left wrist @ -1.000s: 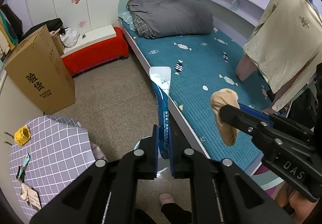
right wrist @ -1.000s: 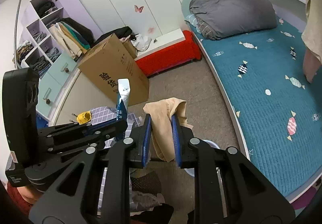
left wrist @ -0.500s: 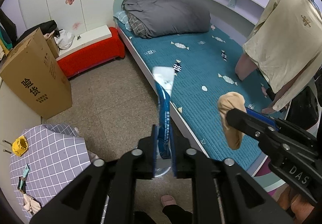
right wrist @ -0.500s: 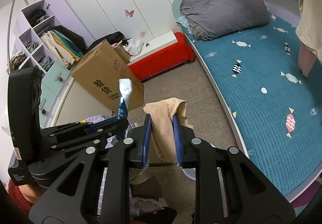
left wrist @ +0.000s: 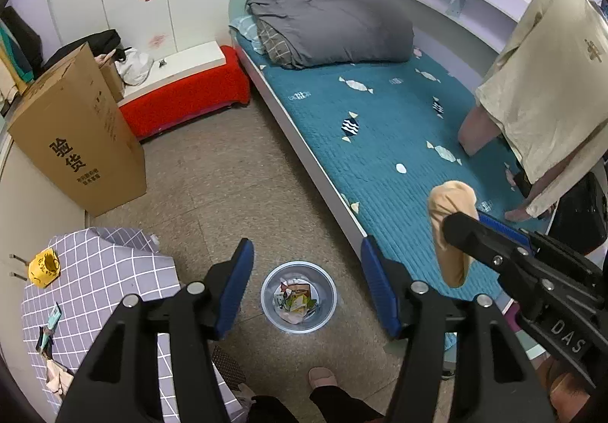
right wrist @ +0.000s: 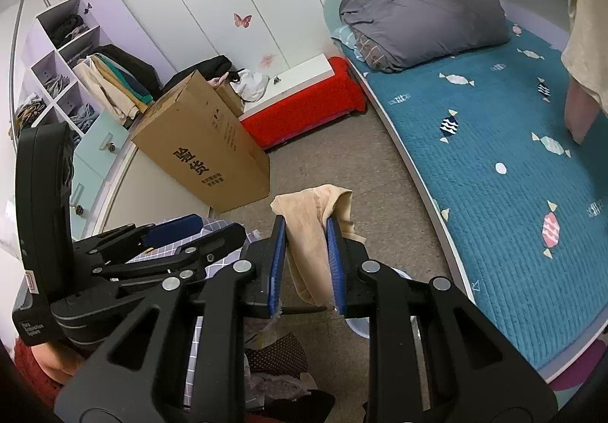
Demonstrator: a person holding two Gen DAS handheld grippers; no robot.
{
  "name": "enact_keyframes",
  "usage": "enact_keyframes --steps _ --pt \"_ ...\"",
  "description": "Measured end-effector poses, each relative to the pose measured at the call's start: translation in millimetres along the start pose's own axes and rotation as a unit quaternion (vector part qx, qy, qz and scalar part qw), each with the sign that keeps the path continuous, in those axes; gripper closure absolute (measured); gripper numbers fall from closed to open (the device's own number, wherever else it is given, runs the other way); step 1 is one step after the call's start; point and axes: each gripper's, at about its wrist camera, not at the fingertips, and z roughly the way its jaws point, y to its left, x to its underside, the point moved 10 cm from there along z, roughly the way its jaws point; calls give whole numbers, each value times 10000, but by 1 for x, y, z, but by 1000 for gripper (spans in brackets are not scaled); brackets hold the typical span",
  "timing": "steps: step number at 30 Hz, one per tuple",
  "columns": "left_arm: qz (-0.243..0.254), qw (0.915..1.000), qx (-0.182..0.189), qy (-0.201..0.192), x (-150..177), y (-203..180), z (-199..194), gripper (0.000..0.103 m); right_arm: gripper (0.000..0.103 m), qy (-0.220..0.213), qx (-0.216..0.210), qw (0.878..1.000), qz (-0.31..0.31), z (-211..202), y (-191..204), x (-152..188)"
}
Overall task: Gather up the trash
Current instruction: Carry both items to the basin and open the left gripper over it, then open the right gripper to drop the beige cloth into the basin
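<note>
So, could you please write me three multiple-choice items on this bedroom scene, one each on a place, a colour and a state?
1. Where does the waste bin stand?
A. on the bed
B. on the floor below the left gripper
C. on the checked tablecloth

2. What colour is the bedspread?
A. teal
B. red
C. grey

3. What does the right gripper hold?
A. nothing
B. a blue packet
C. a beige cloth

Answers:
1 B: the bin shows on the floor between the open left fingers.
2 A: the patterned cover is teal.
3 C: the right fingers are closed on the cloth.
</note>
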Motion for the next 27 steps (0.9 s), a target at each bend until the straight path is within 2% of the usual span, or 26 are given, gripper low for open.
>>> enact_keyframes --steps 13,14,15,16,27 --pt "-231 9995 -170 -121 3 18 -10 44 80 83 -94 9998 -137 12 13 -1" --pt "-245 9995 -184 -126 3 20 -12 44 67 58 -95 9998 -135 13 13 -1" --pt "-258 9994 -204 -132 3 21 -12 44 39 20 -109 9999 -120 14 14 -3" --pt "-323 9989 -289 -158 3 26 -14 42 36 -30 -61 9999 -101 14 12 -4" --pt "-487 9976 -375 -329 5 39 -28 40 36 -117 -208 9994 -254 10 28 -6"
